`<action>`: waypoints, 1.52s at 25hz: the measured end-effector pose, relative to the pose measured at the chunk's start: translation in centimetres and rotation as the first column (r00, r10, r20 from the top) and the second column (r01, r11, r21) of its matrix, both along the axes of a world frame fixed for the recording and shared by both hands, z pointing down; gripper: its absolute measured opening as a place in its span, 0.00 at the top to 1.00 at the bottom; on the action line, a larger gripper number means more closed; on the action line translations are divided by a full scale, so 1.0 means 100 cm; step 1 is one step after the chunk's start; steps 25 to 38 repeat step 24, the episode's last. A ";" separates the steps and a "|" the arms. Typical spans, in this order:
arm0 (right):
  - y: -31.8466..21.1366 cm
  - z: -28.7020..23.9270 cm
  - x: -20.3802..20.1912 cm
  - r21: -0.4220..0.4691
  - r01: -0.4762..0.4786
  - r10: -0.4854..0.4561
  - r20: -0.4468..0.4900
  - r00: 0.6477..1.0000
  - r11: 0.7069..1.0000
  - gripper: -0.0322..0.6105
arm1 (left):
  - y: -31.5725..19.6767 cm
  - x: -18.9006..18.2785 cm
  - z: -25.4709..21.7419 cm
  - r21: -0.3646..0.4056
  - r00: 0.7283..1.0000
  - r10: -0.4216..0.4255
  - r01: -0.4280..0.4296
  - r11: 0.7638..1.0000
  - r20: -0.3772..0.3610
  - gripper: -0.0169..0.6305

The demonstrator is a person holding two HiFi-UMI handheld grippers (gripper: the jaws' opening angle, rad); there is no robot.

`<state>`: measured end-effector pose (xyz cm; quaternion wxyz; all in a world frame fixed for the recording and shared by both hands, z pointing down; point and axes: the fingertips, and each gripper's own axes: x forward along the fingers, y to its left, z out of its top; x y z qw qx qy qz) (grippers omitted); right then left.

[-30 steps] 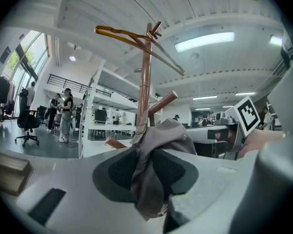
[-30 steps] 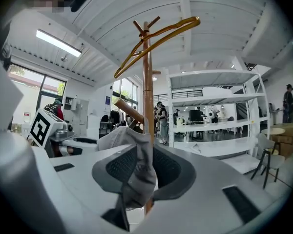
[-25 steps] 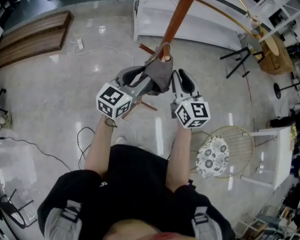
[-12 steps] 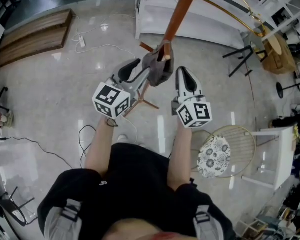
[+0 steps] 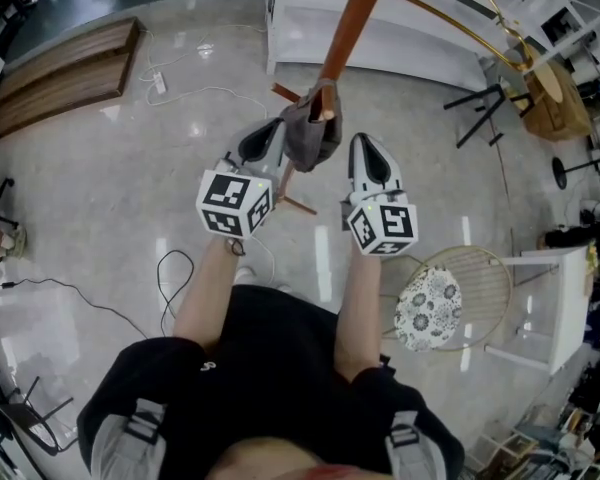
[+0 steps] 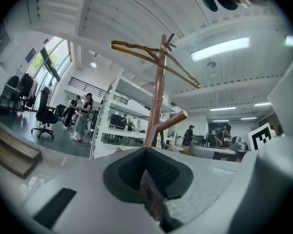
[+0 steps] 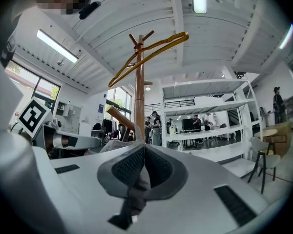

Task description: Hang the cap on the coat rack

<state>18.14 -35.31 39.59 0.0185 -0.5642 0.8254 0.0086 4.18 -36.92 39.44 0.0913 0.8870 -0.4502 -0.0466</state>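
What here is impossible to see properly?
- Rack top: head view, cut off by the upper edge.
- Rack base: head view, partly behind the cap and left gripper.
- Cap: both gripper views, mostly hidden behind the shut jaws.
- Distant people: gripper views, too small for detail.

Glossy pale floor (image 5: 90, 198), wooden platform (image 5: 65, 68), white shelving (image 7: 212, 130), ceiling strip lights (image 6: 219, 48).

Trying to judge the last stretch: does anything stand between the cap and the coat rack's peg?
Nothing visible does. The cap, pinched by the left gripper and the right gripper, sits right against the tip of the peg on the coat rack.
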 end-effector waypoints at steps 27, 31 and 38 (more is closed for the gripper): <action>-0.007 0.012 0.003 -0.031 0.031 -0.032 -0.034 0.999 0.999 0.95 | -0.014 0.003 0.008 -0.040 0.999 -0.020 0.018 0.999 -0.033 0.98; -0.007 0.012 0.003 -0.031 0.031 -0.032 -0.034 0.999 0.999 0.95 | -0.014 0.003 0.008 -0.040 0.999 -0.020 0.018 0.999 -0.033 0.98; -0.007 0.012 0.003 -0.031 0.031 -0.032 -0.034 0.999 0.999 0.95 | -0.014 0.003 0.008 -0.040 0.999 -0.020 0.018 0.999 -0.033 0.98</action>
